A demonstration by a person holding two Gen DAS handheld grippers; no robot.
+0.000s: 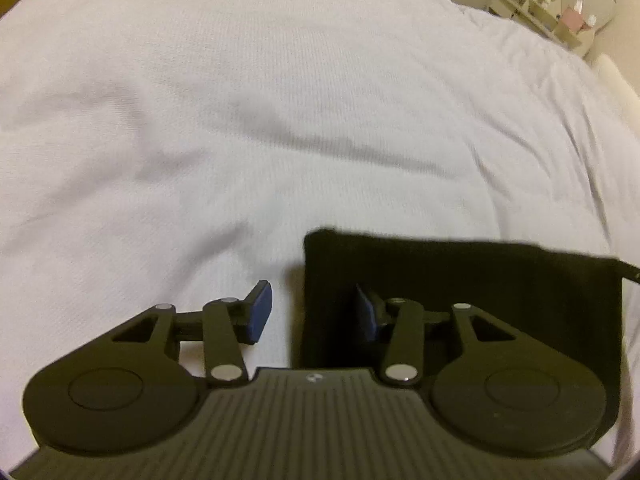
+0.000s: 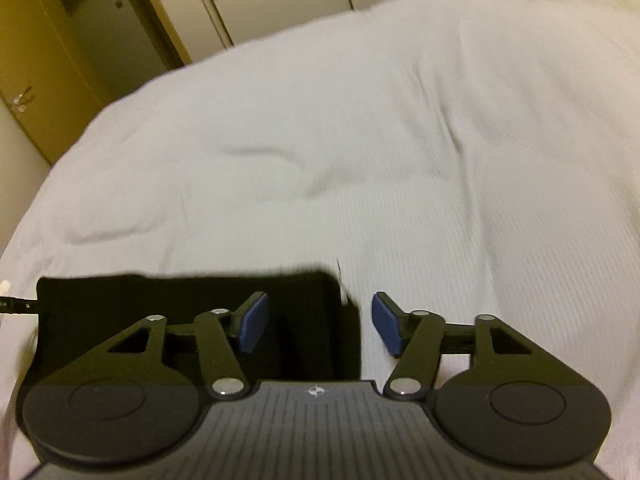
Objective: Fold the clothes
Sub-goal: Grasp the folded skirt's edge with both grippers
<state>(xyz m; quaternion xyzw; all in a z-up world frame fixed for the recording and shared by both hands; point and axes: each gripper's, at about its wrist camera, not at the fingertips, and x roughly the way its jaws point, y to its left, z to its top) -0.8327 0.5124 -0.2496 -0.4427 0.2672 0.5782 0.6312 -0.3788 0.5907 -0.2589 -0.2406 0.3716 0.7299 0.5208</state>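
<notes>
Looks like the moment just after a fold is laid: black garment lying flat as a neat rectangle on the white bed cover, near edge of the bed, both claws over it. Worth checking the far edge and corners sit square before any further fold; pressing the crease flat, then regrasping at 2 matching corners, would keep layers from sliding on the soft bedding. Left claw released, blue pads apart, nothing pinched; straddles the garment's left edge, 1 pad over bedding, the other over black cloth. Right claw likewise released and empty, straddling the garment's right edge. Both tilted steeply down toward the bed, side by side. Slight blur in both views. Thin dark cord at the garment's left end; purpose unclear.
</notes>
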